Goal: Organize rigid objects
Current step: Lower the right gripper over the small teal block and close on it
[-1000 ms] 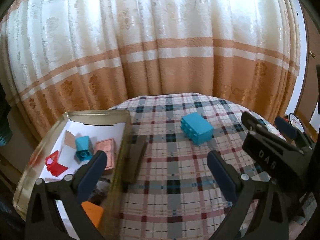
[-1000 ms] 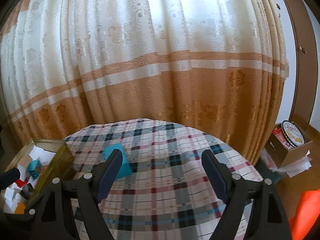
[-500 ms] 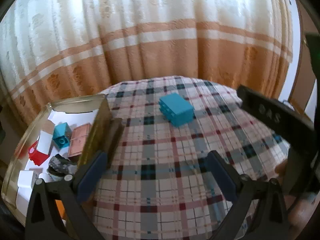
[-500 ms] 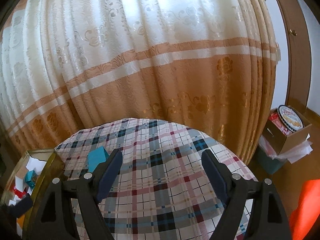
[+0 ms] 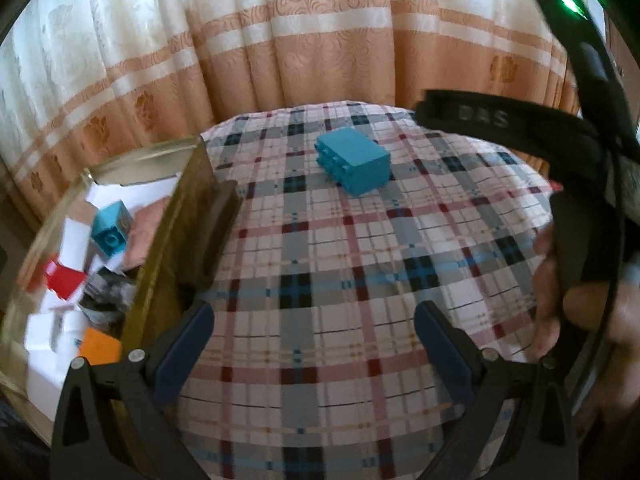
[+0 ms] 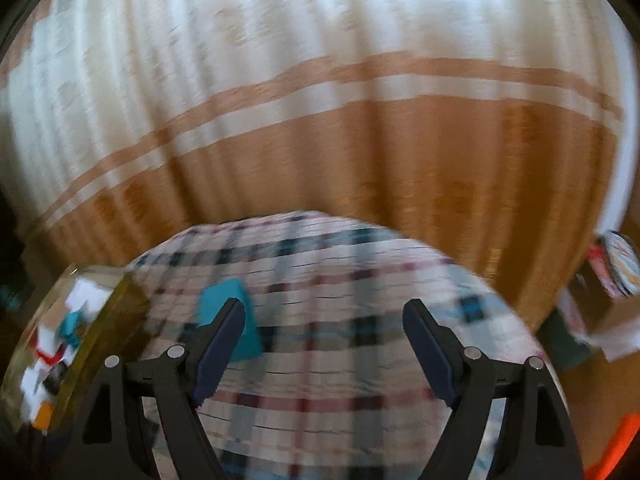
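Well apart from gold metal tin's edge: large teal plastic brick on plaid-covered bench, open cloth around. Left gripper, right gripper: jaws spread, empty. "DAS" legible.

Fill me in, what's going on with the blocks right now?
A person is sorting toy blocks into the gold tin on the plaid table. One big blue block still sits out on the cloth; smaller blocks already lie in the tin. Both the left tongs and right tongs are open and empty.
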`<state>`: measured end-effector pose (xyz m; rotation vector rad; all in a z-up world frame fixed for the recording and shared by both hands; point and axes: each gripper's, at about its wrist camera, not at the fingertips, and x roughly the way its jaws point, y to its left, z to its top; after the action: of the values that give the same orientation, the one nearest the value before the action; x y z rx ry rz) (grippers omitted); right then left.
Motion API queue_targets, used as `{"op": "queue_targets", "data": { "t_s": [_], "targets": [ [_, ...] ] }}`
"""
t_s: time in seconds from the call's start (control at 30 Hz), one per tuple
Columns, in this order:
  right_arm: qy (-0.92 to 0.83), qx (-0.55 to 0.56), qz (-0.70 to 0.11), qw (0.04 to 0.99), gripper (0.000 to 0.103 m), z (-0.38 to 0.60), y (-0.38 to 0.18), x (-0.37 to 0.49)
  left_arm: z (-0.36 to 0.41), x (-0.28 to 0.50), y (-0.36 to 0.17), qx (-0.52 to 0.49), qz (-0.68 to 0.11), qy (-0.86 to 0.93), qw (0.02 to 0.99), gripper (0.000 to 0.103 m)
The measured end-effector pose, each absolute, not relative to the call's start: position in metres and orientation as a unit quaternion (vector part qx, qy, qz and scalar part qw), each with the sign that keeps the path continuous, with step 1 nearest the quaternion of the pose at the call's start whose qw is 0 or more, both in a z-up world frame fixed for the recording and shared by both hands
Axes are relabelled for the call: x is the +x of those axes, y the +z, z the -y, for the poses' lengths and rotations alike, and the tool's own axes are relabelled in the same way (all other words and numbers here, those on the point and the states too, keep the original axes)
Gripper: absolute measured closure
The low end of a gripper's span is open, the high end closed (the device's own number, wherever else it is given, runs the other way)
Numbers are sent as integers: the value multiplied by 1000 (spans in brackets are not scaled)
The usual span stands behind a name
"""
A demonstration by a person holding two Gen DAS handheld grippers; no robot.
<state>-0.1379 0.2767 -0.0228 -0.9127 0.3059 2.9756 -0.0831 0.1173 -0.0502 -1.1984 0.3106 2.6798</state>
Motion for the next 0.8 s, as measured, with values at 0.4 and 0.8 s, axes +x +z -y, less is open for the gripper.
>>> {"op": "queue_targets", "data": {
  "t_s": [0.4,0.8],
  "targets": [
    [922,-371,-10,-116,20,-215,-42,-193,-113,-88,-56,-429,-170,885,56,1],
    [905,-410,-21,-109,59,-218,-59,-211,-121,-87,-55,-406,-255,877,38,1]
  ]
}}
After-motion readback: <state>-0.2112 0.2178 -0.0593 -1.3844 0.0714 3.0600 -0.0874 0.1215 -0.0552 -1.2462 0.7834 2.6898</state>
